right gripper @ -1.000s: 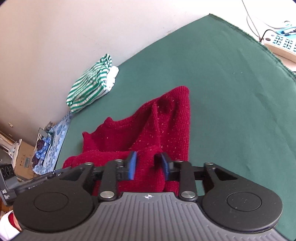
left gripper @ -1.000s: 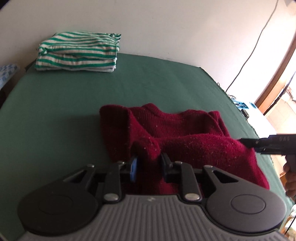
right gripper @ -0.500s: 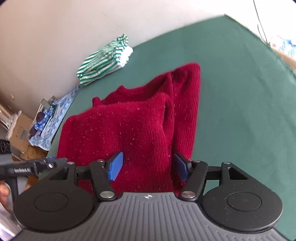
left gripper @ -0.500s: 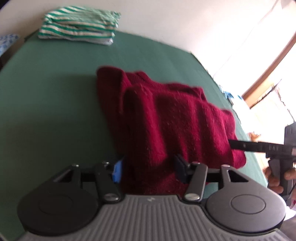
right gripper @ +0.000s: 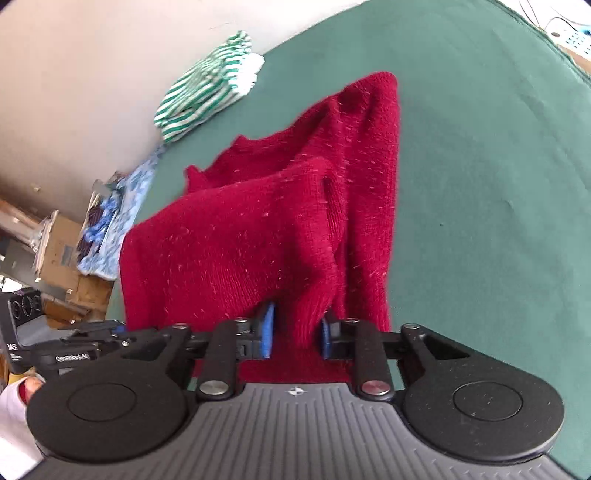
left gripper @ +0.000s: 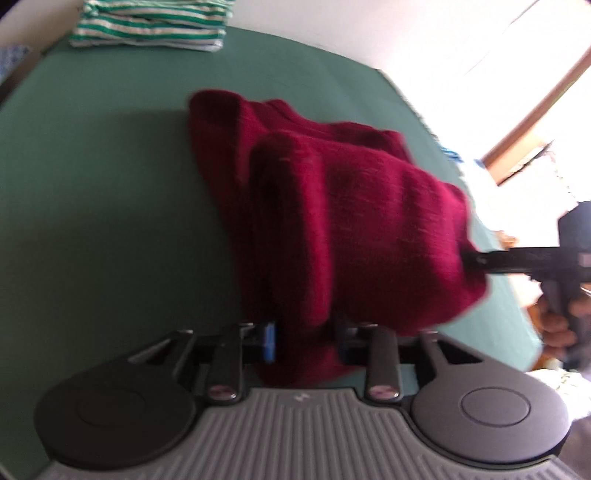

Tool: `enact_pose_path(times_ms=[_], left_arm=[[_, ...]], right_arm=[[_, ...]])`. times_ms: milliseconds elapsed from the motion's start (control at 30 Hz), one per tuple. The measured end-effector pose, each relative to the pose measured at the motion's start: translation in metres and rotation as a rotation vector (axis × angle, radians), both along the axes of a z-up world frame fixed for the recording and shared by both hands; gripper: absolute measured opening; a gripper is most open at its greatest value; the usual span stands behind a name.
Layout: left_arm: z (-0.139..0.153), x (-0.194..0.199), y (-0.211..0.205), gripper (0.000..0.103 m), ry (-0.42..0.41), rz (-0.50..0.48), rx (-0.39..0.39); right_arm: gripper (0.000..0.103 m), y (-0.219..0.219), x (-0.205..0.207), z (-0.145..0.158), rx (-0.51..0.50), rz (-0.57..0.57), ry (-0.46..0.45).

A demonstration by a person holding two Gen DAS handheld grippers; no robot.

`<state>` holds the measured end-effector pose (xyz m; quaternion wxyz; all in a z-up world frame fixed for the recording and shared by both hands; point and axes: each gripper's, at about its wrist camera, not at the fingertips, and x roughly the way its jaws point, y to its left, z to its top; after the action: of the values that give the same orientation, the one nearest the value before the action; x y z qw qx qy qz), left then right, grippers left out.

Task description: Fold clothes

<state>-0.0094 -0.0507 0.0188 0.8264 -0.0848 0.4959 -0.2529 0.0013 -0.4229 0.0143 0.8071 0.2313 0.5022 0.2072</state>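
Left gripper (left gripper: 304, 341) pinching the near hem of the red sweater (left gripper: 332, 206), right gripper (right gripper: 295, 334) clamped on the hem's other corner, bottom half lifted over the rest, mid-table. Thick soft knit, floppy w/ some weight, grippy not slick, so I'd say hem corners are the spot. Green cloth table (left gripper: 92, 192), striped folded stack (left gripper: 151, 22) far left by the wall, bright window right
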Motion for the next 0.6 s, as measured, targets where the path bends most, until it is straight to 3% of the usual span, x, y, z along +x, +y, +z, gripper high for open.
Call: enact_pose_path(times_ms=[67, 167, 300, 400, 500, 600], left_arm=[[0.012, -0.003, 0.006, 0.042, -0.058, 0.008, 0.035], [0.045, -0.013, 0.006, 0.039, -0.221, 0.005, 0.100], [0.073, -0.008, -0.020, 0.042, -0.440, -0.034, 0.022], [0.047, 0.019, -0.049, 0.039, -0.426, -0.080, 0.018], [0.007, 0.044, -0.049, 0.032, -0.385, -0.043, 0.062], [-0.020, 0.060, -0.035, 0.033, -0.357, -0.013, 0.017]], right_arm=[[0.043, -0.007, -0.003, 0.013, -0.029, -0.021, -0.020], [0.044, -0.018, -0.019, 0.057, -0.150, -0.085, -0.235], [0.035, 0.004, -0.011, 0.072, -0.139, -0.028, -0.424], [0.017, 0.029, 0.009, 0.043, -0.120, 0.031, -0.407], [0.002, 0.030, 0.027, 0.008, -0.167, -0.012, -0.381], [0.000, 0.017, 0.037, -0.015, -0.153, -0.061, -0.378]])
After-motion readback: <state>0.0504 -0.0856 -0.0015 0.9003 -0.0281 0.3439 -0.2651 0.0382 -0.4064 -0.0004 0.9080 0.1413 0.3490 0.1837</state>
